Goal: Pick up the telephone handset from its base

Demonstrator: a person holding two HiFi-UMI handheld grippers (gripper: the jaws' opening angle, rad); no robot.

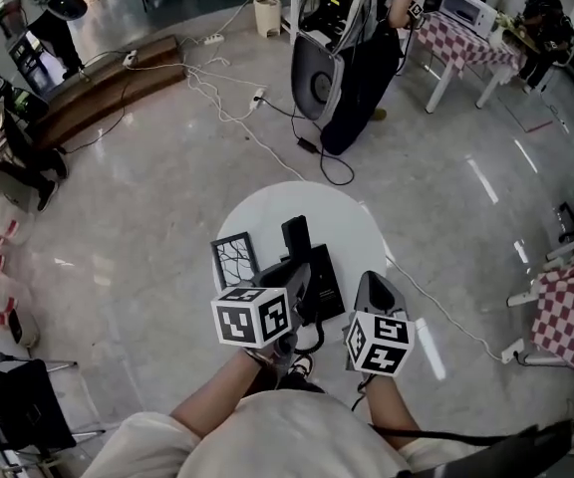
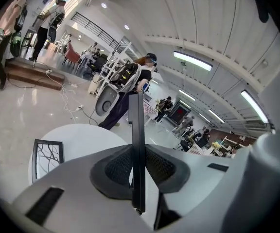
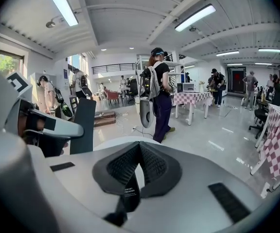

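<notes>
Left claw (image 1: 300, 270) is gripping the black handset (image 2: 136, 125) upright over the white table (image 1: 352, 215), while right claw (image 3: 139, 147) is hovering closed alongside.

One handset (image 1: 295, 235), one base (image 1: 324, 289), one frame (image 1: 235, 259), one table (image 1: 359, 219) (two claws (image 1: 299, 270) (image 1: 374, 282)).

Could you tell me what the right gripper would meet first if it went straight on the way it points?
Probably the white table: its top shows just beyond the right gripper's closed tips. If it clears the far edge, the floor follows; depth is unclear.
</notes>
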